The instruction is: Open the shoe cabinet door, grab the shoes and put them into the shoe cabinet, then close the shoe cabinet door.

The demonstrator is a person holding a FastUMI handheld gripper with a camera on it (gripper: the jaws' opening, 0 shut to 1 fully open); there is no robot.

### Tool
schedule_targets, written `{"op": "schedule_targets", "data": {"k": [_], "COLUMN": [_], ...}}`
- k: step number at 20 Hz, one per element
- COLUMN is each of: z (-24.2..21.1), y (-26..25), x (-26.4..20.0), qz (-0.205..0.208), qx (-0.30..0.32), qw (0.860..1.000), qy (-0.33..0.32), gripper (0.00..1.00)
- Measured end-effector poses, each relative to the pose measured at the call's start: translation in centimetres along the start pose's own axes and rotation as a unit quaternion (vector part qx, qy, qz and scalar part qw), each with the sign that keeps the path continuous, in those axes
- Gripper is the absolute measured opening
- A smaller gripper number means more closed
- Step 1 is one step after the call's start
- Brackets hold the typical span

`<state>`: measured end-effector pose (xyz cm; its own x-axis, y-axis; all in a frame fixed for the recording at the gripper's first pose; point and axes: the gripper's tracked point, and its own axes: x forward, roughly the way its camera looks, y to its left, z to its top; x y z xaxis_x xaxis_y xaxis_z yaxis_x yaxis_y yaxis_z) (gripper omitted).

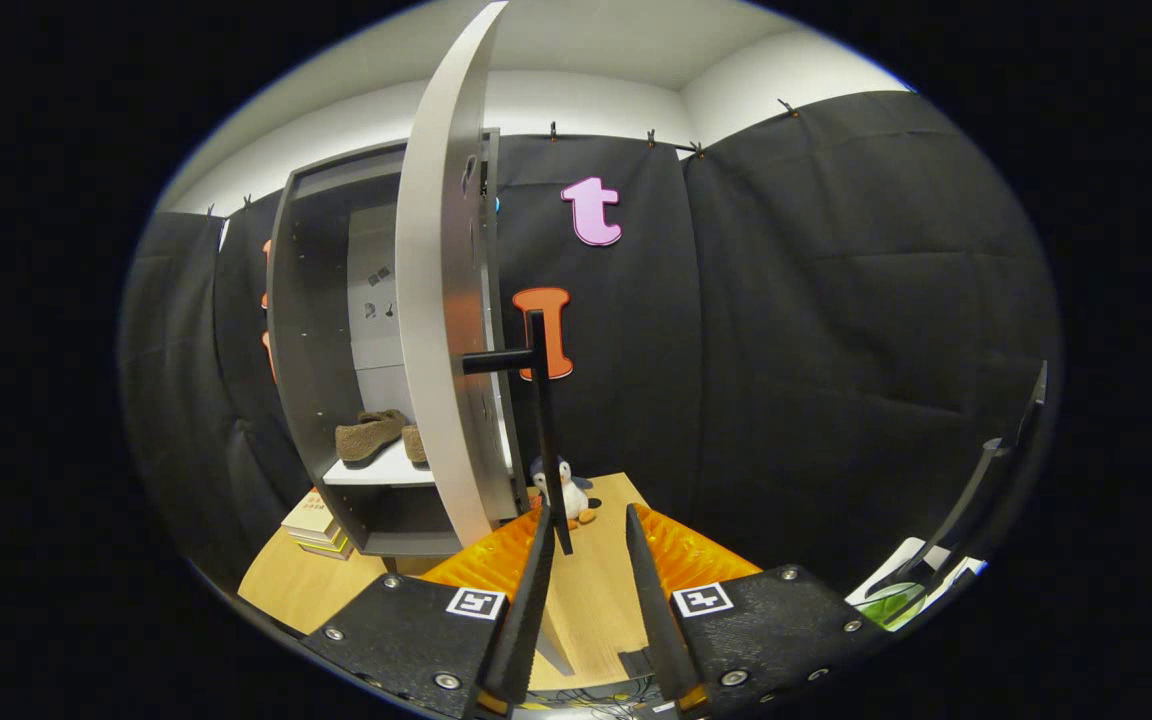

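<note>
The grey shoe cabinet stands on a wooden table with its pale door swung open, edge-on to me. A pair of brown shoes lies on the white shelf inside. The door's black bar handle hangs down in front of the door. Its lower end reaches between my fingers, close by the left fingertip. My gripper is open, and only a gap lies between the handle and the right finger.
A small penguin toy stands on the table just beyond my fingers, by the door's foot. A stack of books lies left of the cabinet base. A dark stand rises at the far right.
</note>
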<state>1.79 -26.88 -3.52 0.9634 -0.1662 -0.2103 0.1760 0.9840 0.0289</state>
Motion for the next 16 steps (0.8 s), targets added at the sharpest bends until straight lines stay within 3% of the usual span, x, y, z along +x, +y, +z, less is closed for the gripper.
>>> {"op": "schedule_targets", "data": {"k": [5, 16], "z": [-0.1, -1.0], "y": [1.4, 9.2], "x": [-0.3, -1.2], "qz": [0.014, 0.120], "qx": [-0.003, -0.001], "qw": [1.000, 0.993], "qy": [-0.008, -0.012], "gripper": [0.47, 0.47]}}
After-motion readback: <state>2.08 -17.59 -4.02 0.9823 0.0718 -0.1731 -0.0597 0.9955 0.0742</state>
